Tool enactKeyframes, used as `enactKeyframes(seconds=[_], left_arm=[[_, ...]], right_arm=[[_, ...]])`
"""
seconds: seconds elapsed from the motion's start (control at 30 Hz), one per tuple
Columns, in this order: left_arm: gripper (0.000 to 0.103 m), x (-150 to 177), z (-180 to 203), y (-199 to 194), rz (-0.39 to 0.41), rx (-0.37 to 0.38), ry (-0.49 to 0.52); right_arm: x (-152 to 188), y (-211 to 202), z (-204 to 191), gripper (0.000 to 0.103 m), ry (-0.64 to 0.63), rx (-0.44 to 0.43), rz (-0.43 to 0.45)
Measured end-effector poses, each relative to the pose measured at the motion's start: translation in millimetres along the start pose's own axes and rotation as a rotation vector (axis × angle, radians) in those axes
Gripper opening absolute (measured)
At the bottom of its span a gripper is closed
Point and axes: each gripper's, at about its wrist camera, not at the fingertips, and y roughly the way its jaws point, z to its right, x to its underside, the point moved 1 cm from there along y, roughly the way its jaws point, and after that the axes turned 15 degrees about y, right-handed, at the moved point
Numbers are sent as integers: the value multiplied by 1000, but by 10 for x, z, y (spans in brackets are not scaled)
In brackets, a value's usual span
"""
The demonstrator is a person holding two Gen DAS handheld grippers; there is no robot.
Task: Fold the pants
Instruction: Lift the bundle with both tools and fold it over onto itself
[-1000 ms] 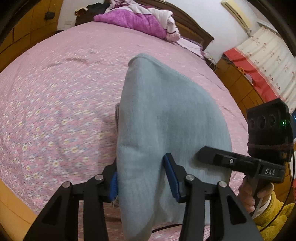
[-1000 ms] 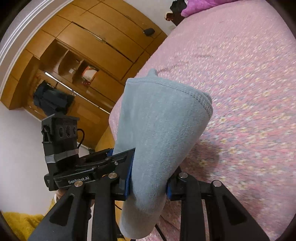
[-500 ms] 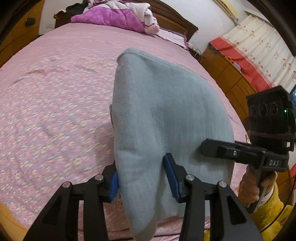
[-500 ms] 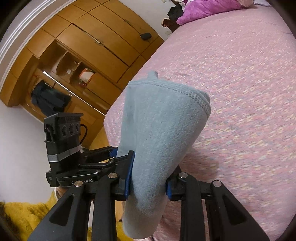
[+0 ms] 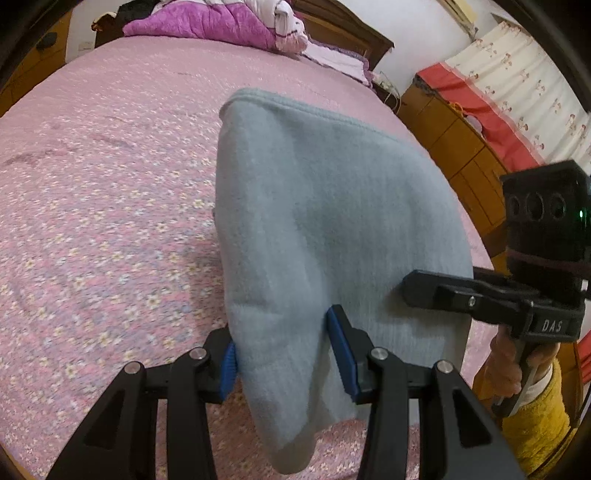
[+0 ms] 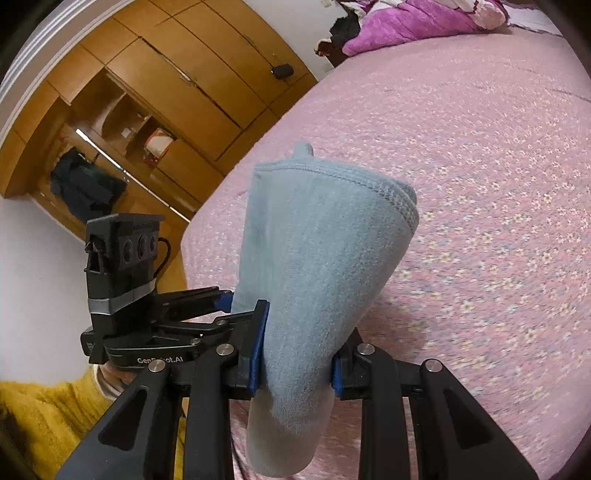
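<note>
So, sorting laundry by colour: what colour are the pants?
Plain light grey-blue pants, clearest in the left wrist view.

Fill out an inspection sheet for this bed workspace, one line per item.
Surface: pink floral bedspread, mostly bare.
Job's things: light blue fleece pants, folded over and lifted above the bed.
Clutter: purple quilt bundled at the headboard end.
Grippers: left gripper and right gripper, jaws of each clamped on the pants' near edge.
Cables: a short black cable on the left gripper's camera block; tangled wires by the bed's far corner.
Surroundings: wooden wardrobe, red-trimmed curtain.
</note>
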Motion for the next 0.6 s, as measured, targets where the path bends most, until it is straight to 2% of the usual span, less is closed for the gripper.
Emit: enactKeyframes(seconds=[0.17, 0.33, 0.6], left_arm=[[46, -110, 84, 265, -46, -4, 33], [46, -243, 169, 526, -80, -23, 73], [51, -252, 82, 802, -87, -12, 88]], right_arm=[[-71, 0, 244, 21, 37, 20, -8], [-133, 36, 563, 21, 130, 51, 10], [-186, 198, 1022, 25, 223, 160, 21]])
